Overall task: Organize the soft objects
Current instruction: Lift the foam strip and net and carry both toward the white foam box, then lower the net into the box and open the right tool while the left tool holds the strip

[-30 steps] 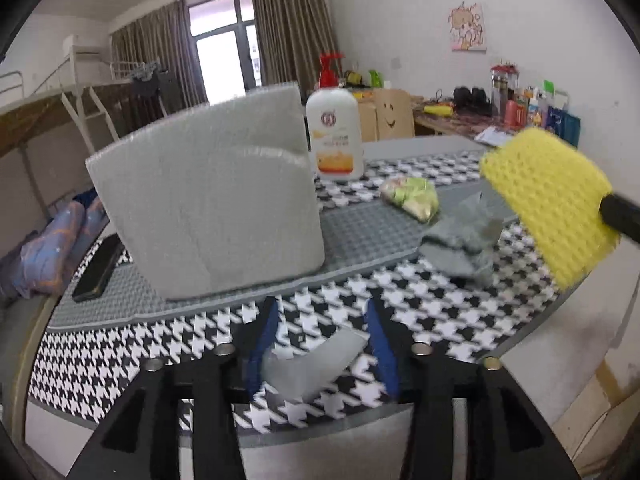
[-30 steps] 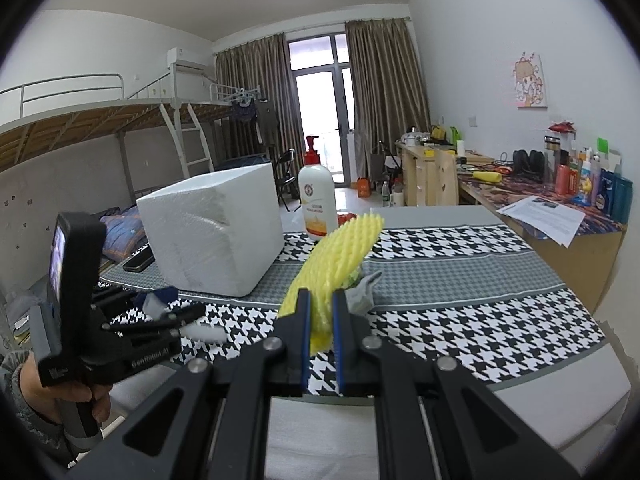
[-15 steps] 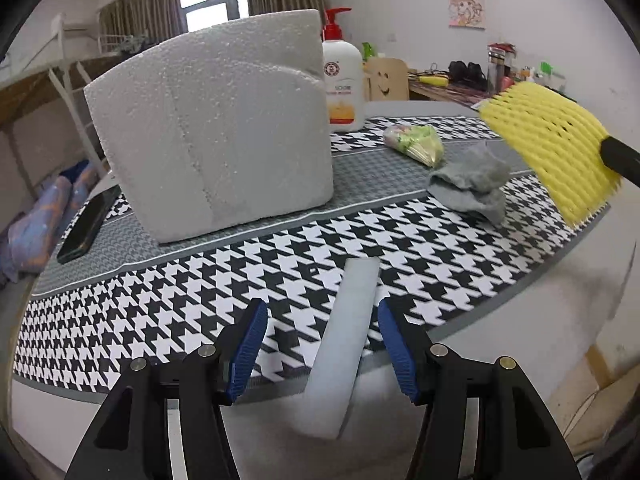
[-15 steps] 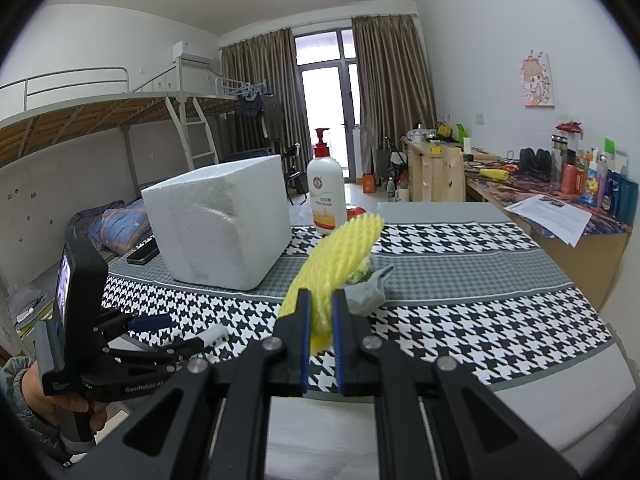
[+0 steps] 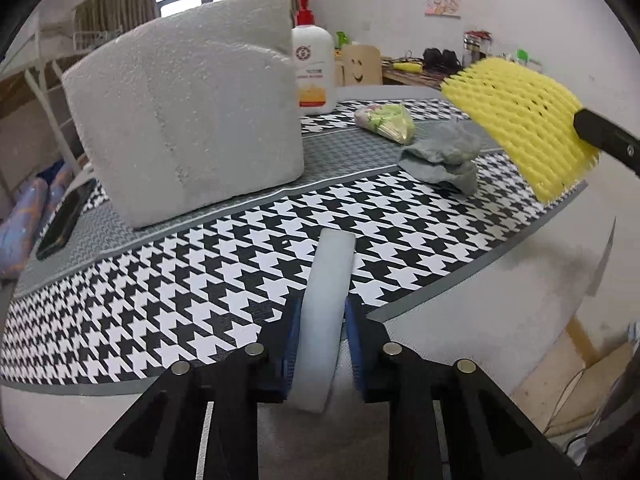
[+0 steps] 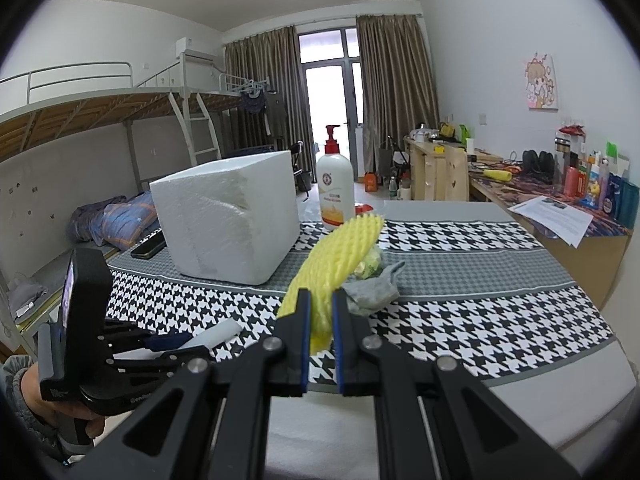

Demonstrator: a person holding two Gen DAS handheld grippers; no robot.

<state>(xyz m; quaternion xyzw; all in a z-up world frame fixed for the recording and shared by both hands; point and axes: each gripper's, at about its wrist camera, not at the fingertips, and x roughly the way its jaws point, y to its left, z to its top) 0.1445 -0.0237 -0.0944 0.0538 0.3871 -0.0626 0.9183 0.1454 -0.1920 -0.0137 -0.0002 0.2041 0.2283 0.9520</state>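
My left gripper [image 5: 320,320] is shut on a white foam strip [image 5: 326,300] at the table's near edge; the strip also shows in the right wrist view [image 6: 212,336]. My right gripper [image 6: 320,316] is shut on a yellow foam net [image 6: 336,264] and holds it above the table; the net shows at the right in the left wrist view [image 5: 520,120]. A grey cloth [image 5: 444,156] and a green-and-white plastic packet [image 5: 384,120] lie on the table beyond. A big white foam box [image 5: 188,104] stands at the left.
A soap pump bottle [image 5: 314,76] stands behind the foam box. A black phone [image 5: 64,220] lies at the table's left edge. The table has a houndstooth cloth [image 5: 200,264]. A cluttered desk [image 6: 540,196] runs along the right wall.
My left gripper was open around the white strip half a second ago and has closed on it. The right gripper still holds the yellow net in about the same place.
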